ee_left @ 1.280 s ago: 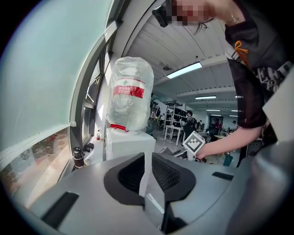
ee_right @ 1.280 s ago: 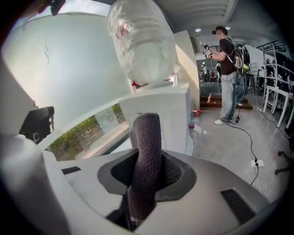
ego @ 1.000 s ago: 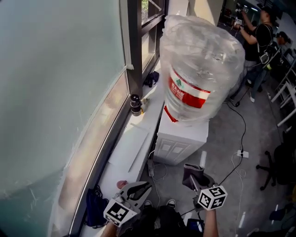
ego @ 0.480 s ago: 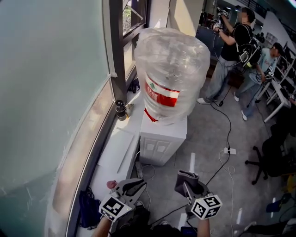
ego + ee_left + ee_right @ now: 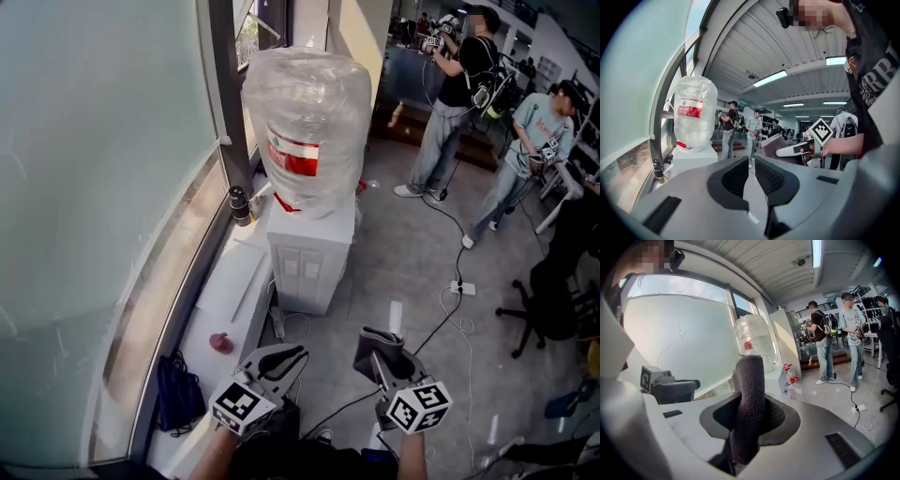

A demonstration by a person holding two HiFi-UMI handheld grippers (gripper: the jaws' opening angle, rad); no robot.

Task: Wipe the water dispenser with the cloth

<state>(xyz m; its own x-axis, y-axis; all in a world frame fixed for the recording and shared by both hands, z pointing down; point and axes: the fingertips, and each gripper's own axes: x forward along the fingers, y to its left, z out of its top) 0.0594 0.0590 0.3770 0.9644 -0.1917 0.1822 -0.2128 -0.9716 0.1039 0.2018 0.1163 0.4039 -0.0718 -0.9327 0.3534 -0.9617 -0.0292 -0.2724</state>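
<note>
The white water dispenser [image 5: 305, 258] stands by the window, carrying a large bottle [image 5: 305, 131] wrapped in clear plastic. Both grippers are low in the head view, well short of it. My right gripper [image 5: 375, 342] is shut on a dark grey cloth [image 5: 382, 349], which stands up folded between the jaws [image 5: 749, 394]. My left gripper [image 5: 292, 354] holds nothing, and only a thin slit shows between its jaws [image 5: 749, 161]. The left gripper view has the dispenser [image 5: 693, 154] far off to the left. In the right gripper view, the bottle [image 5: 754, 341] rises behind the cloth.
A white window sill [image 5: 225, 300] runs along the left with a small red object [image 5: 220, 342] and a black cylinder [image 5: 239, 204]. A dark bag [image 5: 178, 394] lies below. Cables and a power strip [image 5: 459, 288] cross the floor. Two people [image 5: 455, 94] stand beyond, with an office chair [image 5: 553, 300] to the right.
The dispenser now looks smaller and farther up-left in the head view, with more floor showing before it. Both grippers stay low, the cloth still held in the right one.
</note>
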